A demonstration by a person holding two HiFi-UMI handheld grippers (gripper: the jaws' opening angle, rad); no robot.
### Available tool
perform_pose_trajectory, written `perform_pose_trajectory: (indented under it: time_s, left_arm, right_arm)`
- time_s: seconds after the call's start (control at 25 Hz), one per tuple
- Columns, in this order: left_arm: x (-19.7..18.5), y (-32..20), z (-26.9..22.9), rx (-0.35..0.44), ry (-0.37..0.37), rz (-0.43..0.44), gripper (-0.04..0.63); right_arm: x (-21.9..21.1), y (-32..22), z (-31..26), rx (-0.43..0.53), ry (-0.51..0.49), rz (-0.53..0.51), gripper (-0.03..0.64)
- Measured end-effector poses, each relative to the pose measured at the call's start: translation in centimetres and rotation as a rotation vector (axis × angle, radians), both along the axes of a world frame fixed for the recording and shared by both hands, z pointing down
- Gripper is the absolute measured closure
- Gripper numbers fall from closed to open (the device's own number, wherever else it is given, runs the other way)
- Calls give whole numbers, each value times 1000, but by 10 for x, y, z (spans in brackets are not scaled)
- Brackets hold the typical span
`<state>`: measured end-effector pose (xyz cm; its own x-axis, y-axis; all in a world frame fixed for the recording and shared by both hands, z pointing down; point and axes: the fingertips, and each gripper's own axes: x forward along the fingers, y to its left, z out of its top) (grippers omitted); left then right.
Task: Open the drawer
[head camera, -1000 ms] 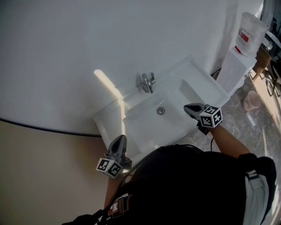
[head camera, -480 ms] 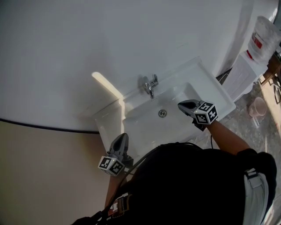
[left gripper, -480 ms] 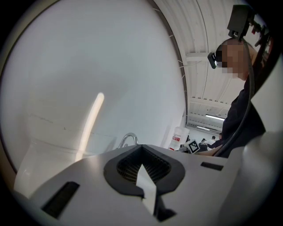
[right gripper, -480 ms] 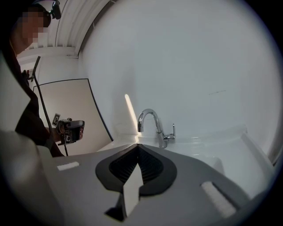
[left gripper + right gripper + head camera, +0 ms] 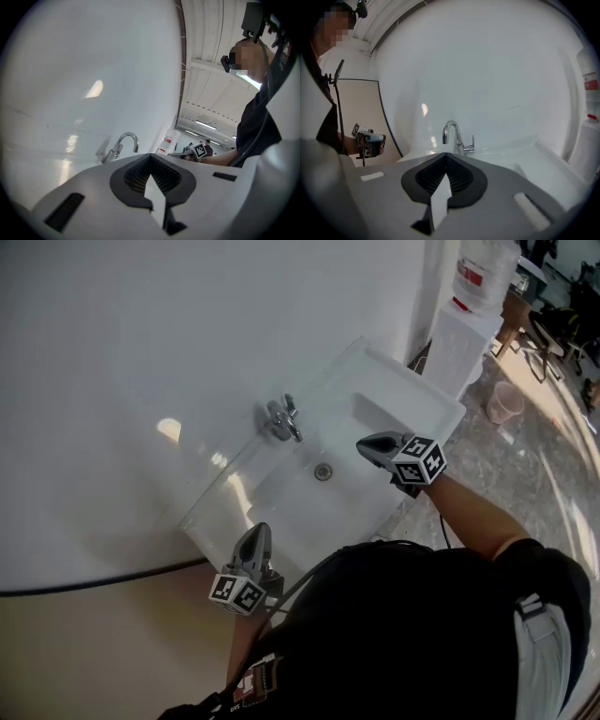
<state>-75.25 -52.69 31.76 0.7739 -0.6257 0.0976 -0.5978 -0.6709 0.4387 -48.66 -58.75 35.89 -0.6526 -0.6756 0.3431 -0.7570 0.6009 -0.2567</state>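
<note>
left gripper (image 5: 255, 534): jaws closed tip to tip with nothing between them, as the left gripper view (image 5: 150, 157) shows; the right gripper view shows it from the side (image 5: 368, 139), held in a hand.
left gripper place: at the front edge of the sink (image 5: 398, 382), near its left corner, nose pointing towards the wall (image 5: 131, 352).
right gripper (image 5: 365, 445): jaws also pressed together and holding nothing, seen in the right gripper view (image 5: 446, 157); the left gripper view shows it far off (image 5: 198, 150).
right gripper place: over the right part of the basin, nose pointing towards the drain (image 5: 323, 471) and apart from it.
drawer: no view shows it; in the head view the person's dark torso (image 5: 412, 634) hides the space below the sink's front, so how it lies relative to either gripper cannot be told.
tap (image 5: 282, 418): chrome, at the back rim of the sink against the wall, well apart from both grippers; both gripper views look past their jaws at it (image 5: 123, 142) (image 5: 453, 136).
to the right of the sink: a white stand with a water bottle (image 5: 484, 270) on top, and a pink bucket (image 5: 506, 404) on the floor beside it.
</note>
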Motion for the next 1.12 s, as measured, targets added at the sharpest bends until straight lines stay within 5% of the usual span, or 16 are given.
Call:
perform_pose_trajectory:
  time_s: [0.28,0.68,0.88,1.12]
  left_arm:
    - [34,4,19,-19,34,209,604]
    - [143,38,25,-30,25,422,604]
    - [227,74,17,-3,-9,470,604]
    - [327,131,26,-32,10,420,604]
  right_arm:
    - [27,43,4,6,44,202,615]
    - [139,111,6,24,77,417,615]
    - [213,150,9,36,86,426,615]
    - [287,192,22,34,111,334,615]
